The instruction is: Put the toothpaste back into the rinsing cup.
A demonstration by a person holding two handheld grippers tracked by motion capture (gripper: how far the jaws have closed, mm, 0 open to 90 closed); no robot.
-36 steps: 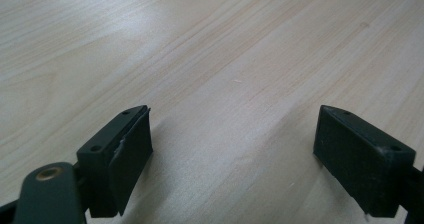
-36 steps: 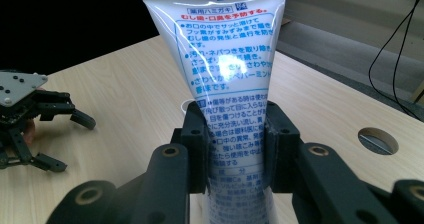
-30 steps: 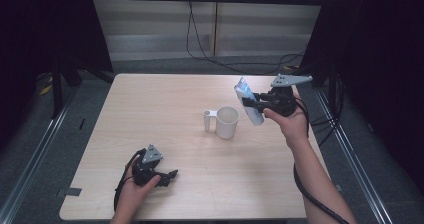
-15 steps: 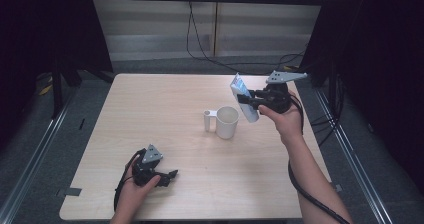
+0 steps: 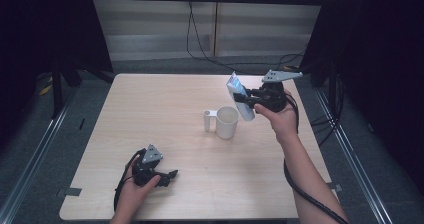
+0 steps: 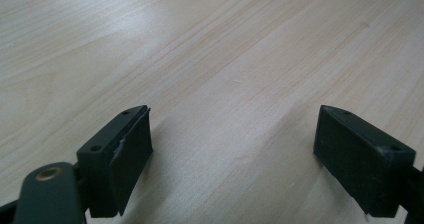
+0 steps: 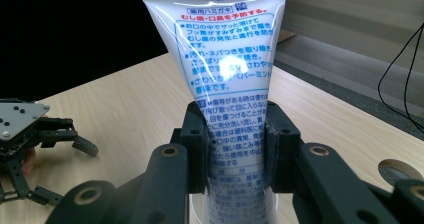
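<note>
1. The right gripper pinched a white tube with blue print, its jaws pressed against the tube's two sides.
2. The tube hung tilted above the far right part of the table, its flat crimped end up and its lower end just over the rim of a white mug.
3. From the right gripper view, the tube's bottom was cut off behind the jaws, so I could not tell whether it reached inside the mug.
4. The mug's handle pointed left; its inside was hard to make out.
5. The left gripper rested low at the near left of the table, jaws spread with bare wood between them.
6. The person's left hand was cut off at the bottom edge.
</note>
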